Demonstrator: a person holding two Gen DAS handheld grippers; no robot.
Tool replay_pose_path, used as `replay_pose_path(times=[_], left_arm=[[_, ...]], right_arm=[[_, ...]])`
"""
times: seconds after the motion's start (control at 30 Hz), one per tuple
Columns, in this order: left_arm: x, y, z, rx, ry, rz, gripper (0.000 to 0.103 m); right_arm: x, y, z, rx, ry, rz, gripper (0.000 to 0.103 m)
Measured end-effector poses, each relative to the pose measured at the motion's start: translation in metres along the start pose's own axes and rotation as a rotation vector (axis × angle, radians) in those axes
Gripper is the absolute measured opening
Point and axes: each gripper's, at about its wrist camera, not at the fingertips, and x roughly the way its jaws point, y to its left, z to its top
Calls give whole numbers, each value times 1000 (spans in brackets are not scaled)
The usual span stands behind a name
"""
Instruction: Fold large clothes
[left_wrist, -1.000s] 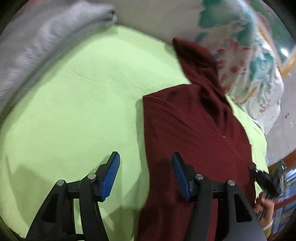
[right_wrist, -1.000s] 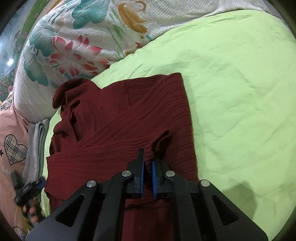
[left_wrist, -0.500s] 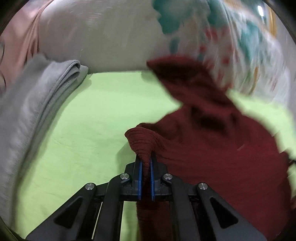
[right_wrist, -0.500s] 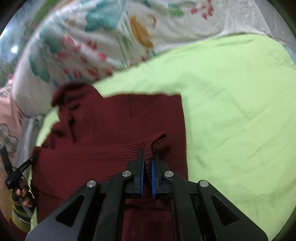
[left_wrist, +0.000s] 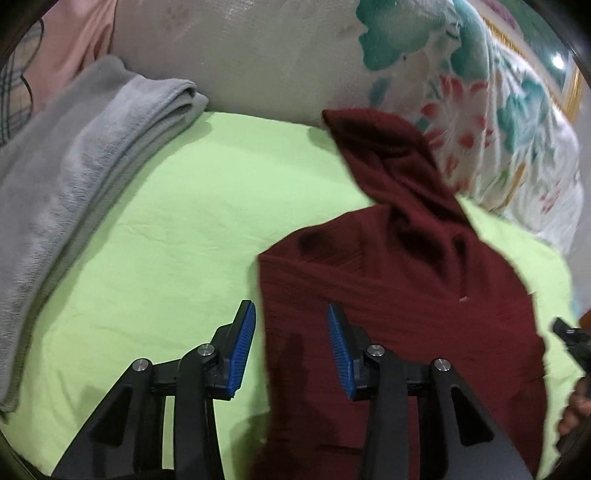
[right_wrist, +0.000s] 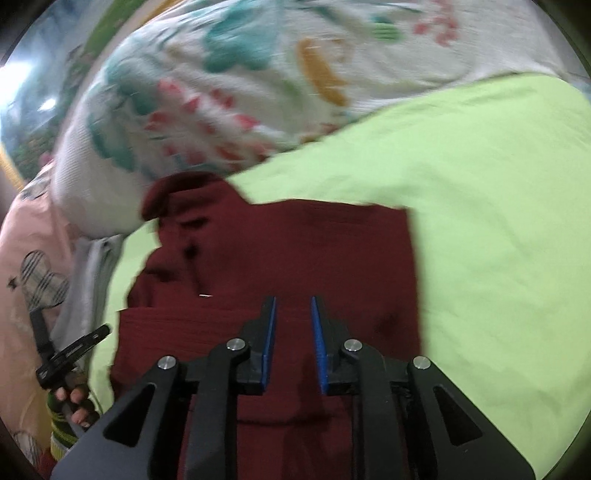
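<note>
A dark red knit sweater (left_wrist: 388, 280) lies folded on the light green sheet (left_wrist: 166, 240), with one sleeve running up toward the floral quilt. My left gripper (left_wrist: 291, 332) hovers over the sweater's left edge. Its jaws are opening and the blue pads (left_wrist: 243, 339) press on nothing. In the right wrist view the same sweater (right_wrist: 295, 251) lies flat below my right gripper (right_wrist: 293, 310). Its jaws are also opening, with a narrow gap and no cloth pinched. The right gripper (left_wrist: 572, 339) shows at the edge of the left wrist view.
A folded grey blanket (left_wrist: 74, 166) lies along the left of the sheet. A white floral quilt (right_wrist: 240, 85) is heaped behind the sweater. A pink cushion (right_wrist: 29, 258) sits at the far left. A hand (right_wrist: 74, 402) holds the left gripper's handle there.
Half a second ago both grippers were shut on pinched folds of the sweater. Both have since let go and risen, and the cloth now lies flat.
</note>
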Motion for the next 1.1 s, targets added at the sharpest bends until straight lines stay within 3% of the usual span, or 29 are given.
replay_pose_path(times=[0.1,0.23,0.33,0.57,0.7,0.87,0.9,0.93,0.97,1.1], left_arm=[[6,-7,16,-26,16,-44,43],[19,-17,36,-45,26,-62,49],[33,-23,50,-56,31,-64,50],[80,-34,88,-50,49,-45,52],[97,-34,99,-60,50,-60,53],[115,-36,102,-53,70,-58,53],[117,-36,103,-53,73,-56,53],[118,-35,103,-54,78,-59,53],[119,-35,103,-53,79,-62,53],[112,-40,105,-33,65,-70,53]], right_arm=[[18,30,18,-82,-3,51,23],[46,70,46,-175,-3,101,44],[77,105,64,-272,15,130,46],[145,155,106,-443,16,83,54],[181,179,110,-559,38,92,55],[234,201,108,-695,88,11,55],[242,202,107,-715,97,-17,48],[248,203,108,-724,94,-46,14],[250,199,111,-702,97,-49,3],[206,181,121,-570,15,64,3]])
